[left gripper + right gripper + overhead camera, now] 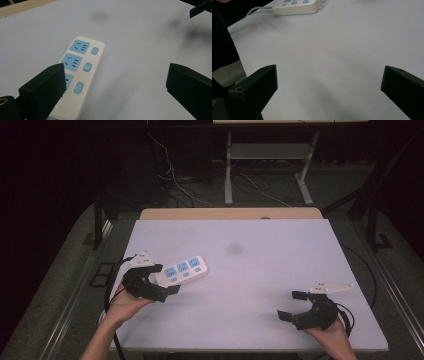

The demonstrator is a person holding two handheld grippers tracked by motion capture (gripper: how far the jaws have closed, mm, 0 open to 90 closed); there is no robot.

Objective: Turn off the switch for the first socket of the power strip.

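Power strip [184, 269]: white, three blue outlets with switches, flat on the white table [280, 270], left of centre, cord end toward the person. Left gripper [161, 280]: jaws spread, hovering at its near end, seemingly poised to grasp. Right gripper [294, 305]: jaws spread, empty, well apart, apparently idle.

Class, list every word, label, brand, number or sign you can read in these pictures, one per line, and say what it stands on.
No readable text in any view.
The white power strip shows three blue socket faces and three blue switches, none with legible lettering.
A small red dot sits beside its nearest switch; it is a mark, not a character.
The left gripper, right gripper and table bear no readable marks.
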